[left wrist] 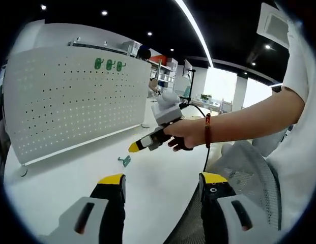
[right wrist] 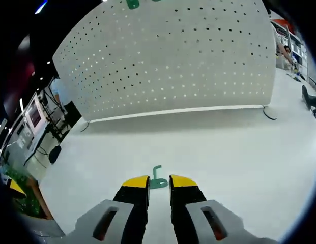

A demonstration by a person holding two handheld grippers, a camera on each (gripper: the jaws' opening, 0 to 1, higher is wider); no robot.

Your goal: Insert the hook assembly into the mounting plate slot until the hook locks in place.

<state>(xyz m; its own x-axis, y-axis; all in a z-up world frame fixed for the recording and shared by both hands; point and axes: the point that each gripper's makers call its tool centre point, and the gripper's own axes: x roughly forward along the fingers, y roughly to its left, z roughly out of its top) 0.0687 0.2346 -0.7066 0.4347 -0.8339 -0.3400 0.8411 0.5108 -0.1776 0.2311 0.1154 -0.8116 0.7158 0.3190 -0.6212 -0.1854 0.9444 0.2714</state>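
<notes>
Where the left gripper view looks across the white table (left wrist: 147,178): left gripper (left wrist: 162,181) jaws wide apart, empty; green hook (left wrist: 124,160) flat on the table beyond, near the right gripper (left wrist: 133,147); pegboard (left wrist: 71,101) upright behind. Right gripper view: right gripper (right wrist: 159,181) jaws narrowly parted, hook (right wrist: 157,179) between the tips, grip uncertain.

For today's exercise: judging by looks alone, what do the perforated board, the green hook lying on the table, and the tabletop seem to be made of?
Perforated board: probably white painted sheet metal; thin, with even rows of punched holes.
Green hook: metal or plastic with a green coating; too small to settle.
Tabletop: smooth white laminate or similar, with a soft matte sheen.
</notes>
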